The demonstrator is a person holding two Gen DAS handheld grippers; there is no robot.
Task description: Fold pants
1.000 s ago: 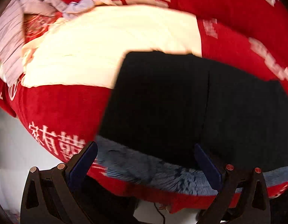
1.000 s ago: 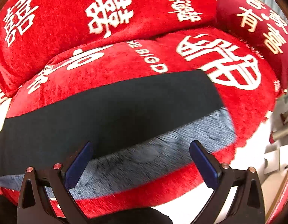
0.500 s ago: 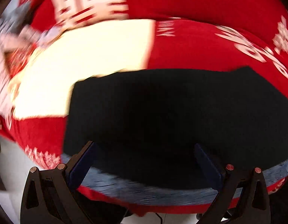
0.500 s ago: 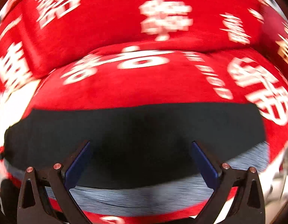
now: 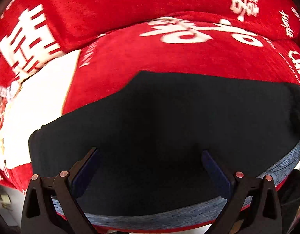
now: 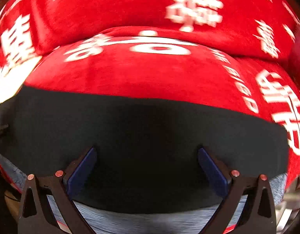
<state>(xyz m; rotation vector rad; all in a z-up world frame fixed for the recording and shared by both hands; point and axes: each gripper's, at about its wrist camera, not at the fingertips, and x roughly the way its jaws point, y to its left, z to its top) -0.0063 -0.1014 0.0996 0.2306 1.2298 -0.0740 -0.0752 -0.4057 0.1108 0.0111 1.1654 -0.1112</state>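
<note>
Black pants [image 5: 169,126] lie flat as a long band across a red cushion, with a grey-blue fleecy layer [image 5: 153,217] showing along their near edge. My left gripper [image 5: 150,152] hangs open just above the pants, with nothing between its blue pads. In the right wrist view the same pants [image 6: 146,136] stretch from left to right, and my right gripper [image 6: 147,150] is open over their near half. The grey-blue strip [image 6: 146,221] shows below it.
The red sofa cushion [image 5: 188,58] with white characters carries the pants, and a red backrest [image 6: 130,5] rises behind it. A white panel [image 5: 42,101] covers the cushion at the left. Pale floor [image 5: 5,200] lies below the cushion's left edge.
Both grippers have swung towards the middle of the pants and come closer to them. The left view turned right, so the white panel slid left. Both stayed open.
</note>
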